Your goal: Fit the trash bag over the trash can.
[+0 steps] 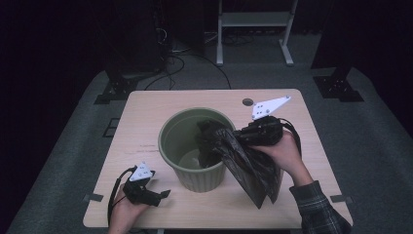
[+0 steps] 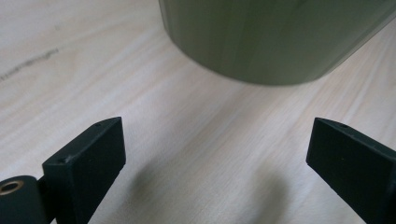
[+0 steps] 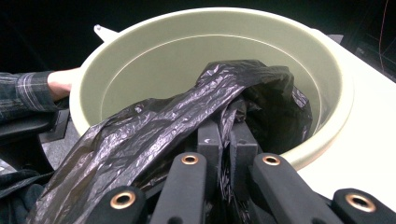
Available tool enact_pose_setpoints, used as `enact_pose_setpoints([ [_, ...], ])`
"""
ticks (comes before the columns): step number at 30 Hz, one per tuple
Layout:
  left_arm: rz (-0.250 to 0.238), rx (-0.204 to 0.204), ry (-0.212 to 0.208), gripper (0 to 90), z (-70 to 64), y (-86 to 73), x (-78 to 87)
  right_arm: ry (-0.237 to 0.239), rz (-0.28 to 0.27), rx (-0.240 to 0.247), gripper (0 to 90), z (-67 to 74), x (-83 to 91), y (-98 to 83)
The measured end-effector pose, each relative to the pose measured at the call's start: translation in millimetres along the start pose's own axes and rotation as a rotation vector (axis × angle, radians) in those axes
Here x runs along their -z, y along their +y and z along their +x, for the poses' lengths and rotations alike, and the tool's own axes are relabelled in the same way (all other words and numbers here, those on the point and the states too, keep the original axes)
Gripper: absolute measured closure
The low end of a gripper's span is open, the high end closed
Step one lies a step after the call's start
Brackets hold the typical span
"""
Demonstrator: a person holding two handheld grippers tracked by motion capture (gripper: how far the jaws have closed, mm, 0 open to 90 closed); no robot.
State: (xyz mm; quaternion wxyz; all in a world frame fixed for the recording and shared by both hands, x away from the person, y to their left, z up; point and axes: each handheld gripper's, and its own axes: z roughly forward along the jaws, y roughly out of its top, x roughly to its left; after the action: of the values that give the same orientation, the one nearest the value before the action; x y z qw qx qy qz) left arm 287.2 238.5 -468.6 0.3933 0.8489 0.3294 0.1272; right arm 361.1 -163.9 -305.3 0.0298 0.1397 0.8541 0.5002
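A pale green bin stands in the middle of the wooden table. A black plastic bag hangs over its right rim, one end inside the bin and the rest trailing down to the table. My right gripper is at that rim, shut on a fold of the black bag, above the bin's mouth. My left gripper rests on the table at the front left, open, with nothing between its fingers; the bin's base stands just ahead of it.
A round grommet hole lies near the table's far edge. Beyond the table stand a white frame and black stand feet with cables on the grey floor. The person's sleeve reaches in at the lower right.
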Motion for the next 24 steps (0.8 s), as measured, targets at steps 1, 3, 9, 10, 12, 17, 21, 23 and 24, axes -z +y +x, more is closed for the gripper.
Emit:
enact_pose_setpoints([
  [1, -0.014, 0.004, -0.009, 4.2, 0.5, 1.4, 2.1, 0.0, -0.001, 0.002, 86.5, -0.2, 0.1, 0.0],
  [3, -0.025, 0.006, -0.028, 6.5, 1.9, 4.1, 6.2, 0.005, 0.001, 0.001, 86.5, -0.6, -0.3, 0.1],
  [9, -0.051, -0.017, -0.084, 20.0, 2.6, 17.1, 19.8, 0.012, 0.001, -0.002, 86.2, -1.5, -1.6, 0.0],
  [10, -0.056, -0.02, -0.09, 21.8, 2.7, 18.9, 22.0, 0.012, 0.001, -0.001, 86.1, -1.5, -1.7, 0.1],
  [12, -0.072, -0.032, -0.104, 25.5, 1.2, 24.2, 27.8, 0.012, 0.001, -0.001, 86.1, -1.7, -1.8, 0.2],
  [17, -0.113, -0.06, -0.156, 37.9, 1.4, 40.0, 47.6, 0.015, 0.007, 0.0, 86.1, -2.6, -2.3, 1.7],
  [21, -0.13, -0.084, -0.188, 47.1, 1.7, 51.5, 59.7, 0.018, 0.005, -0.003, 86.1, -2.8, -2.3, 1.3],
  [23, -0.144, -0.092, -0.206, 56.8, 1.9, 58.0, 66.5, 0.019, 0.005, -0.004, 86.0, -3.0, -2.2, 1.1],
  [24, -0.146, -0.1, -0.206, 59.7, 2.2, 60.1, 68.7, 0.019, 0.005, -0.004, 86.1, -3.1, -2.3, 1.1],
])
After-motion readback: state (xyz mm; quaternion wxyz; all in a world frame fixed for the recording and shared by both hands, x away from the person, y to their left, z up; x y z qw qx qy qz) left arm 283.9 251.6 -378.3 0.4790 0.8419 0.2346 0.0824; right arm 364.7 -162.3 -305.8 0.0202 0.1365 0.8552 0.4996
